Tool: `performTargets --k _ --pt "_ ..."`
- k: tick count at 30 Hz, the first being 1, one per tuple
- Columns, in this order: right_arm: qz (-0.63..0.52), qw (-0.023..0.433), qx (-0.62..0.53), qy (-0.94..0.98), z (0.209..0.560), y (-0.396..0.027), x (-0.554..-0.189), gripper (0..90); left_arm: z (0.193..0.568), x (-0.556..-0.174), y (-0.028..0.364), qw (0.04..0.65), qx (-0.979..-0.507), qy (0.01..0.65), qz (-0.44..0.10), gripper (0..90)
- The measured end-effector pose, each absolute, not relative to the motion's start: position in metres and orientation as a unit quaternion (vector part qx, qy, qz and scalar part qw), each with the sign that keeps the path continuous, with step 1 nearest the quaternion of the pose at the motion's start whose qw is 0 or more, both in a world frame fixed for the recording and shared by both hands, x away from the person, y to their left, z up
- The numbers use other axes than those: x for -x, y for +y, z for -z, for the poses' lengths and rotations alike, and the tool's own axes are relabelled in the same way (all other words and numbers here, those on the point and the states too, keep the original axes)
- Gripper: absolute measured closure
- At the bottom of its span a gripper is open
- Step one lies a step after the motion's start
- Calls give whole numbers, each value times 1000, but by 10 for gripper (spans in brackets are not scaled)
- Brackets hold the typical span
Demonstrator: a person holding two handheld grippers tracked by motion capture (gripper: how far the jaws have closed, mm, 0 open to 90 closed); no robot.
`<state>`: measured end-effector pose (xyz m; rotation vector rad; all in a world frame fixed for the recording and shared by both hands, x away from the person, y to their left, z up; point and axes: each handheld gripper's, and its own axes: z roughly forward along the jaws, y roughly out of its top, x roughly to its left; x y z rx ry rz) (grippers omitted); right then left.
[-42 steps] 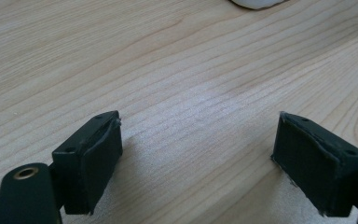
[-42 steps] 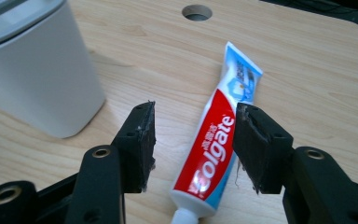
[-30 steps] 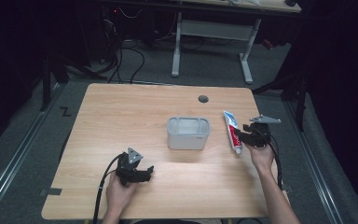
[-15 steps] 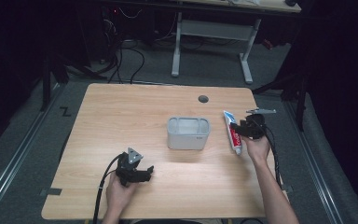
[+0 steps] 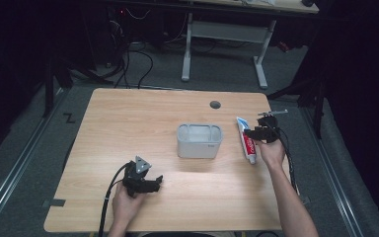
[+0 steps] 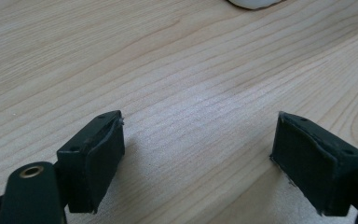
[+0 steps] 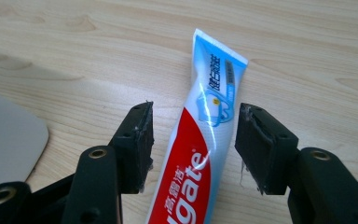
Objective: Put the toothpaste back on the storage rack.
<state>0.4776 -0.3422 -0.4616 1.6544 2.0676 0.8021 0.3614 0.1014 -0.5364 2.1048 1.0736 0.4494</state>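
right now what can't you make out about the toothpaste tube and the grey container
- Cap end of the toothpaste tube: cut off by the bottom edge in the right gripper view; in the high view the right hand-held gripper covers part of the tube.
- Small print on the tube: too small in the high view.
- Inside of the grey container: too small and shaded in the high view; the right gripper view's left edge cuts it to a corner.

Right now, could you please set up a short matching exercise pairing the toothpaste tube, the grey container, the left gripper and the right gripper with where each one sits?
Things:
1. toothpaste tube
2. grey container
3. left gripper
4. right gripper

Places:
A. middle of the table
B. near edge, open jaws over bare wood
C. lying flat between two open jaws
D. straddling the tube, pads clear of it

Pairs: 1-C, 2-A, 3-B, 4-D
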Motion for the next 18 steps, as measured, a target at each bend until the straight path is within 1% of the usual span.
performTargets --k 8,15,18 --pt "-232 196 -587 751 474 -324 -494 457 536 -361 101 360 -817 416 -174 172" --pt "-192 192 -610 745 484 -319 -512 432 536 -361 101 360 -817 416 -174 172" --pt "-181 185 -619 741 488 -321 -517 436 536 -361 101 360 -816 417 -174 172"
